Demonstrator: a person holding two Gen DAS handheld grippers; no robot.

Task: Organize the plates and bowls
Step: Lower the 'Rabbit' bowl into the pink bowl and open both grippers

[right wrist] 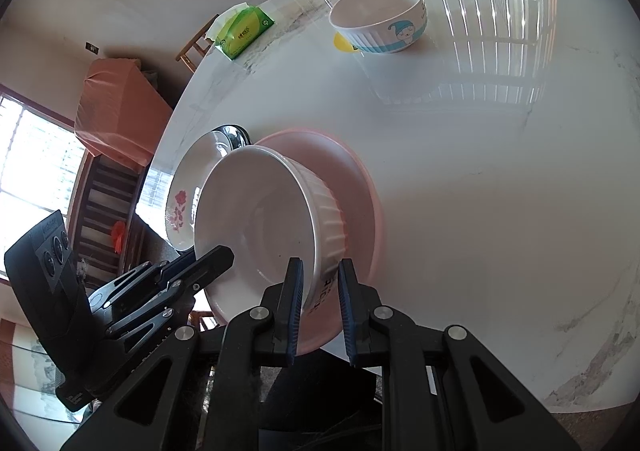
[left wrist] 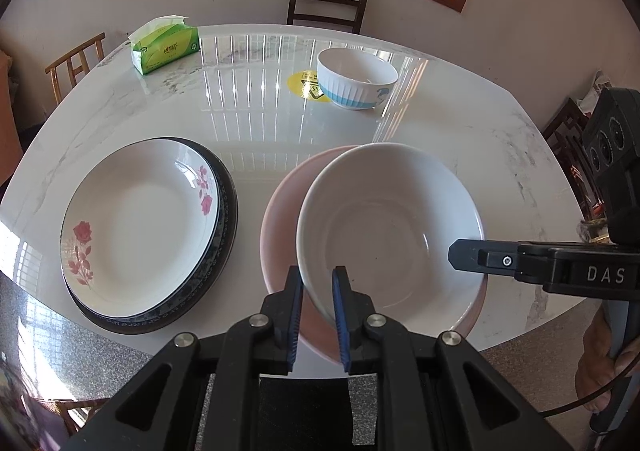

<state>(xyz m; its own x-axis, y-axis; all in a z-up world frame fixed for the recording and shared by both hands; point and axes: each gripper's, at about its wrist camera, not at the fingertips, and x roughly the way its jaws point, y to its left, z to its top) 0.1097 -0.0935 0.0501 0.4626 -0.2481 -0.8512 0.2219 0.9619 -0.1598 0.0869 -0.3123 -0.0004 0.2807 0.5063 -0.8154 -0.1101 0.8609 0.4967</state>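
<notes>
Both grippers clench the white ribbed bowl [left wrist: 388, 227] by its rim: left gripper [left wrist: 318, 307] at the near edge, right gripper [right wrist: 320, 311] opposite. It hangs tilted just above the pink plate [left wrist: 280, 219]. Level it, lower evenly, release both together.

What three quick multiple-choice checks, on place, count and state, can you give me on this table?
1. The white bowl is over:
A the pink bowl
B the rose plate
C the tissue pack

2. Bowls in view:
A one
B two
C three

3. The left gripper is:
A wide open
B shut on the white bowl's rim
C shut on the rose plate

Key: 1 A, pink rim shows around and beneath it. 2 C, white, pink, and the blue-banded bowl. 3 B, its pads pinch the near rim; the right gripper grips the rim too.
</notes>
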